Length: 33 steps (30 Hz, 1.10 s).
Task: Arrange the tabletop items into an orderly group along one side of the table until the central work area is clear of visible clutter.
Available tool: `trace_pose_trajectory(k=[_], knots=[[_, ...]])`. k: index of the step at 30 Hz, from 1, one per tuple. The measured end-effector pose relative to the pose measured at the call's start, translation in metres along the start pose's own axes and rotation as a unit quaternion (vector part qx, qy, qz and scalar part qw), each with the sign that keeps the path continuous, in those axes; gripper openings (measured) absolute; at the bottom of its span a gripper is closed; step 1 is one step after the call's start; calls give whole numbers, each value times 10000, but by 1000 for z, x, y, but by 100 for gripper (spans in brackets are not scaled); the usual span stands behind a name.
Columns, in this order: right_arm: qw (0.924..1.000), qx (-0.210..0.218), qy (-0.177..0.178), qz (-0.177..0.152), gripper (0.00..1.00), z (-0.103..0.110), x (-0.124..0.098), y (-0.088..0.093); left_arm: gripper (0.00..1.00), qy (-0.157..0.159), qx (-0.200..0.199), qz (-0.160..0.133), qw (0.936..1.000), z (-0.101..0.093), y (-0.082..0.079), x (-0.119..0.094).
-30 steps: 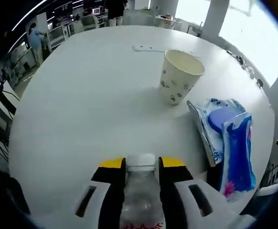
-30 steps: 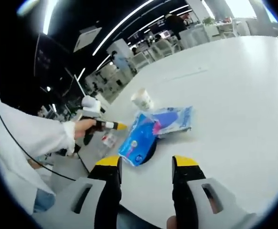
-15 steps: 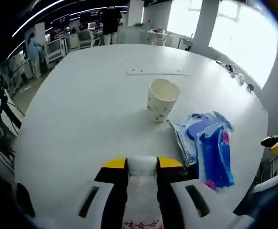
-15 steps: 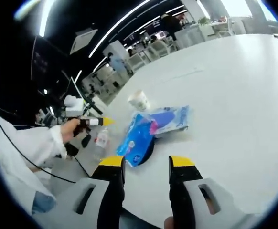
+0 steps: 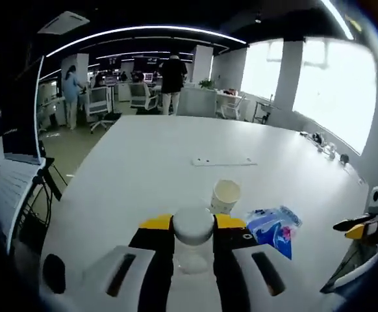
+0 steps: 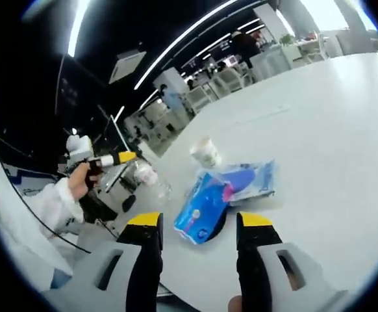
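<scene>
Aloft, left gripper [image 5: 193, 224] jaws clamped on bottle [image 5: 193, 237], right gripper [image 6: 201, 221] jaws apart, low.

Each gripper has two black jaws with yellow tips on a white body with dark slots: the left gripper [image 5: 193, 229] and the right gripper [image 6: 199, 227]. The person wears a white sleeve [image 6: 43, 205].

No text, label or number is legible in either view.
</scene>
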State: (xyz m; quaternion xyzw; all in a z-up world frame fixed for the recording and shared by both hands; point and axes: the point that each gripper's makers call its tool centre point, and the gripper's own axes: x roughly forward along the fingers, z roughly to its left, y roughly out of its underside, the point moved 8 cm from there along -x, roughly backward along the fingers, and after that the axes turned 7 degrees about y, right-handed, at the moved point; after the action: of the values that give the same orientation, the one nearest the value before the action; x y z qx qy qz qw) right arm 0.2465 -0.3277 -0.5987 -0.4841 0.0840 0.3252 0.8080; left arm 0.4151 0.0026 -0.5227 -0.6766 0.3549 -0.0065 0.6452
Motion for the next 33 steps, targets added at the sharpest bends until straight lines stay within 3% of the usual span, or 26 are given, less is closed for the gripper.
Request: trace_pose_trajectory(k=[6,14,33], knots=[[9998,53,36,-162,46,-2,-3,-6,19,119,361,-145,9992,-9,-36,17],[9996,84,125,-234,46,-8,-10,-5,20,218,419,-243,9986,-14,-60,41],[9971,513,387,-415,45,-25,-20,0,20,-43,118,186,9997,1,-55,101]])
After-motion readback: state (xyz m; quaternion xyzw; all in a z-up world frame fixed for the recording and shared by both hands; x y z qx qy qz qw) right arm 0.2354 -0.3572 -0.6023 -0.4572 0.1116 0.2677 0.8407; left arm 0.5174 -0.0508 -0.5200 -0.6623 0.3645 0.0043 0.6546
